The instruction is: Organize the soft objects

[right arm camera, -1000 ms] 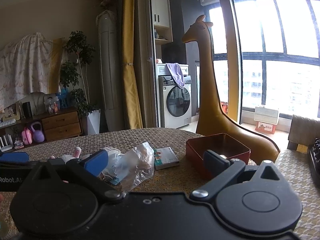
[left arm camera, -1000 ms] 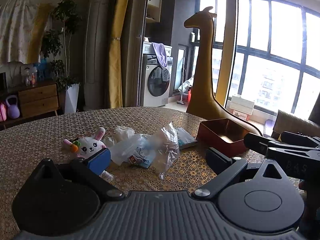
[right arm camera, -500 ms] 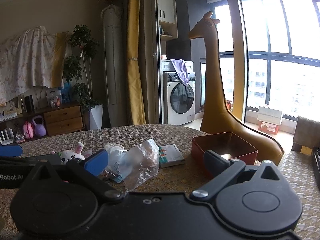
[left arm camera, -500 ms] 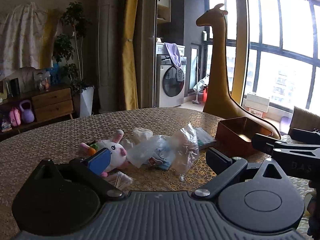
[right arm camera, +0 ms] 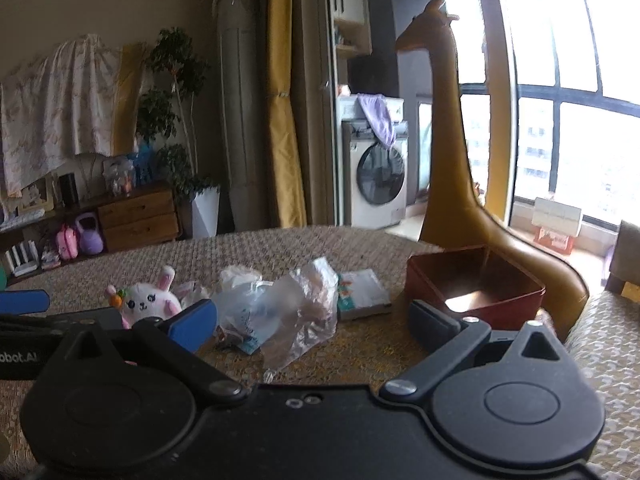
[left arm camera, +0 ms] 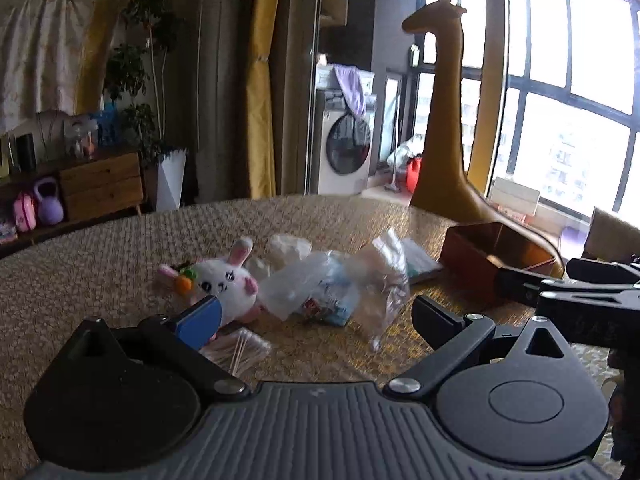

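The left gripper's body, seen at the left edge of the right wrist view, carries the partial marking "obot.AI". The left gripper (left arm camera: pixel 316 318) has its fingers spread wide, holding nothing. The right gripper (right arm camera: pixel 312 322) is likewise spread and unloaded. The plush rabbit (left arm camera: pixel 226 280) lies on the table (left arm camera: pixel 100 248), just beyond the left gripper's blue fingertip. A crumpled plastic bag (left arm camera: pixel 340 284) lies beside it; its printed label is probably illegible. A red box (right arm camera: pixel 476 284) stands to the right.

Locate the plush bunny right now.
The plush bunny lies on the table, left of the clear plastic bags, just beyond the left gripper; the red box sits far right.
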### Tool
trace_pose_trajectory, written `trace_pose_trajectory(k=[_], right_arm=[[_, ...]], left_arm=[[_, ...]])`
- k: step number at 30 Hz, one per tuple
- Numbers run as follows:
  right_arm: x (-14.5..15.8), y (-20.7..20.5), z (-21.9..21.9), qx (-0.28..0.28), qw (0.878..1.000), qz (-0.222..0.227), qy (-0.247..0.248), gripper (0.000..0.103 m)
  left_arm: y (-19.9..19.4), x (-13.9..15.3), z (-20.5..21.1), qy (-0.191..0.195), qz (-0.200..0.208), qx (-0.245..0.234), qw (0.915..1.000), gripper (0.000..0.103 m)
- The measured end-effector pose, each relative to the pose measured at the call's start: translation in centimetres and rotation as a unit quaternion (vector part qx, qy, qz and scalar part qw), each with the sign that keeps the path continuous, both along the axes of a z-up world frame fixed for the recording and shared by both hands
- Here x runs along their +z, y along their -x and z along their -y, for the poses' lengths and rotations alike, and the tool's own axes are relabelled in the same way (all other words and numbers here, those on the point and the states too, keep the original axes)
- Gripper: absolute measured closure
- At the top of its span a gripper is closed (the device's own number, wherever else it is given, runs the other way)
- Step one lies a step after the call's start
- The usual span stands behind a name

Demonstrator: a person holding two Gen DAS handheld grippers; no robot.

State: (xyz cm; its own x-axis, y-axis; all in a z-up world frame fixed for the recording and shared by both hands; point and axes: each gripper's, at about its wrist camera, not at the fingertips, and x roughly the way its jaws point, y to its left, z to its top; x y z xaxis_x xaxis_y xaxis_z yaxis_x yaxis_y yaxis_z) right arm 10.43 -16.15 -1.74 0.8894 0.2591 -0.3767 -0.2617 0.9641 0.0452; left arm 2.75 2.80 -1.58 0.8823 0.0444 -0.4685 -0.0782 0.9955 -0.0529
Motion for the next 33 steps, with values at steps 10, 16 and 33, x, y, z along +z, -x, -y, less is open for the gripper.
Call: trace_pose_trajectory(k=[10, 16, 33], right_arm=[[-0.9, -6.7, -1.1, 0.024, 0.998, -0.048, 0.012, 0.004], [-2.1, -10.8, -2.9, 0.051, 0.996, -0.064, 0.042, 0.006], [-7.4, -15.0, -10.2, 0.188, 0.965, -0.144, 0.113, 0.028]], left_arm=[[-4.4, -3.7, -3.6, 0.009, -0.065, 0.053, 0.9964, 0.001], [-7.1, -6.0, -5.3, 0.017, -0.096, 0.08, 0.9921, 0.001], [-10.4, -10.8, -7.0, 0.037, -0.13, 0.133, 0.9819, 0.001]])
